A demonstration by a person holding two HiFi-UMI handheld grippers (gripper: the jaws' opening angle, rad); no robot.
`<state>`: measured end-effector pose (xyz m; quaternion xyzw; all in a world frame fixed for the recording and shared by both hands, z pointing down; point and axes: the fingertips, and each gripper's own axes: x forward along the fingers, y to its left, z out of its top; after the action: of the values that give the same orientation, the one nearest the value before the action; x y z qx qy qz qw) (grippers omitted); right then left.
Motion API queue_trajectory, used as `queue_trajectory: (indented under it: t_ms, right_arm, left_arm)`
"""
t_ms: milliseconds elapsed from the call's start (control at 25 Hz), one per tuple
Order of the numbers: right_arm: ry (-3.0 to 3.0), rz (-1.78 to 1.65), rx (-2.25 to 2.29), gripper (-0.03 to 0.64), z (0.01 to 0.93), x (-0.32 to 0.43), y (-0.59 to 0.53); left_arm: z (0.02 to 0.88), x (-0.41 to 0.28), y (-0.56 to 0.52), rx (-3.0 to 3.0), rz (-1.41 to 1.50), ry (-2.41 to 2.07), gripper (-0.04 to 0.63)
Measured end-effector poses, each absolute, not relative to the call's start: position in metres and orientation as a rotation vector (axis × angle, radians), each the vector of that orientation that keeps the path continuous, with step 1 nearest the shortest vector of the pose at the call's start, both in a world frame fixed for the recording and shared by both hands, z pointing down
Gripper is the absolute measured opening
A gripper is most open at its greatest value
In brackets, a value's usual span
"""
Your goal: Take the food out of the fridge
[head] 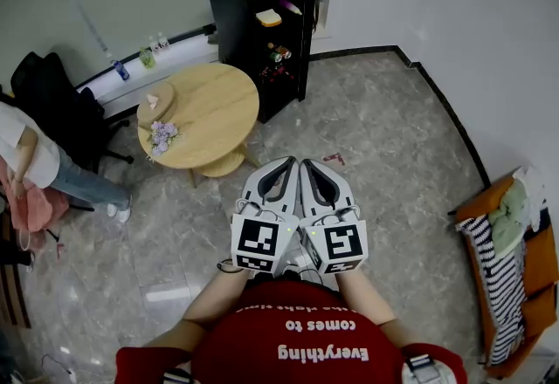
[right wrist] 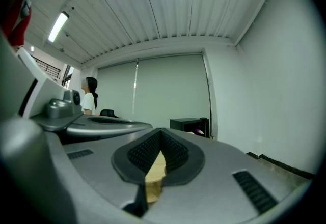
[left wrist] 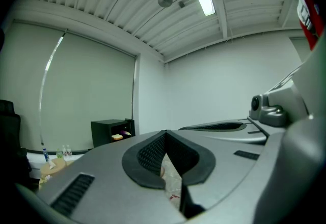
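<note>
A black mini fridge (head: 249,33) stands open against the far wall. Its shelves hold a yellow slice of bread (head: 269,17), a purple item (head: 291,6) and small colourful foods (head: 279,52) lower down. The same fridge (left wrist: 109,131) shows small and far in the left gripper view, and the fridge (right wrist: 188,125) is also distant in the right gripper view. My left gripper (head: 289,162) and right gripper (head: 308,164) are held side by side close to my chest, both pointing level toward the fridge. Both are shut with nothing between their jaws, well short of the fridge.
A round wooden table (head: 218,112) with a small bunch of flowers (head: 162,133) stands left of the fridge. A person (head: 35,160) and a black chair (head: 52,99) are at the far left. An orange seat (head: 520,277) with cloth sits right. A small red scrap (head: 334,159) lies on the floor.
</note>
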<state>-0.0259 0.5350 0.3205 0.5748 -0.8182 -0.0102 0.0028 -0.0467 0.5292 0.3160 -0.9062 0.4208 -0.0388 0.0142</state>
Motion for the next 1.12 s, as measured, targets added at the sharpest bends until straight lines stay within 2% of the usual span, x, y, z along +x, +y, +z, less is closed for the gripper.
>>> queue_trajectory:
  t_ms: [680, 1120]
  right_arm:
    - [-2.624, 0.007, 1.715, 0.011, 0.348, 0.002, 0.504]
    - [-2.604, 0.021, 1.724, 0.011, 0.355, -0.003, 0.395]
  left_arm:
    - [0.344, -0.019, 0.499, -2.792, -0.171, 1.416, 0.006]
    - [0.351, -0.025, 0.391, -2.811, -0.158, 1.413, 0.006]
